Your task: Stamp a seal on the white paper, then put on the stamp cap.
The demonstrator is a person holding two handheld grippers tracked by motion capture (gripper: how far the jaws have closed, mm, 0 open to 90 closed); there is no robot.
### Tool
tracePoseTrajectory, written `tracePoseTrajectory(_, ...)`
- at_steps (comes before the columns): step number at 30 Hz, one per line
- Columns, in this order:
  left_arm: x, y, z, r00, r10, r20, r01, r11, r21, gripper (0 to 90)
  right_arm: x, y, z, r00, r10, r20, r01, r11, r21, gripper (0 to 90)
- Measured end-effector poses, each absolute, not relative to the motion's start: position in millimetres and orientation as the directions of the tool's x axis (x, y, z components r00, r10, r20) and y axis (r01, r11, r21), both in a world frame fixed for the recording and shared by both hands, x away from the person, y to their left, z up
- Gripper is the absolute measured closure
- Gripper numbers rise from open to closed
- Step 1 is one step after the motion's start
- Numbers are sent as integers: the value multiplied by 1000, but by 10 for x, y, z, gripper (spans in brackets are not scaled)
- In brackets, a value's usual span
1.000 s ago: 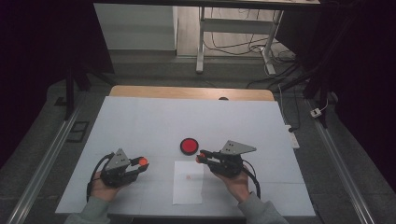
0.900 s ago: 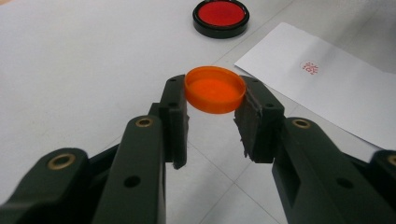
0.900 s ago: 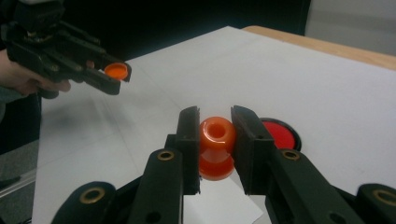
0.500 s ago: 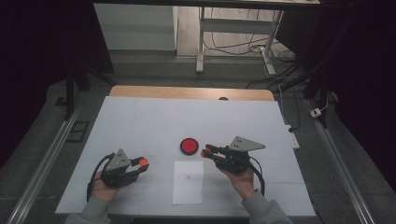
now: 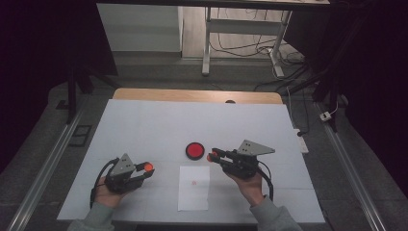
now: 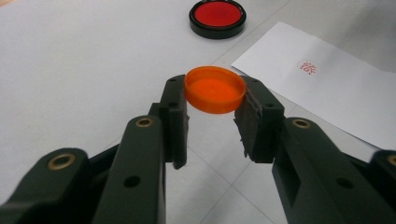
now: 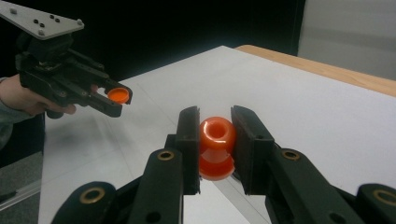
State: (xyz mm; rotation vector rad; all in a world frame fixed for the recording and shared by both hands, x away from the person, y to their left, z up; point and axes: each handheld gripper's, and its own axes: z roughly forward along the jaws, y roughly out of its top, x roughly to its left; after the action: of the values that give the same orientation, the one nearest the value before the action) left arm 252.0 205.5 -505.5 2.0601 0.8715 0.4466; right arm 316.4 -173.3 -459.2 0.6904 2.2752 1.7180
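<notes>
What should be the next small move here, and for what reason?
Probably bring the two together and fit the orange cap onto the stamp. The left hand-held gripper holds the cap, the right hand-held gripper the stamp, and the paper already carries a red mark.

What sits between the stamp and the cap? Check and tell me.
Nothing visible. The right gripper holds the stamp, the left gripper the cap; between them lies the flat paper on the table.
</notes>
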Motion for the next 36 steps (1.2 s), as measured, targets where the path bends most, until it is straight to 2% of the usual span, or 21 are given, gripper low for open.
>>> tracePoseTrajectory(36,2571,1814,-4992,739,673,32,374,-450,811,647,3164,-1685,-4593,-877,468,109,234,218,947,720)
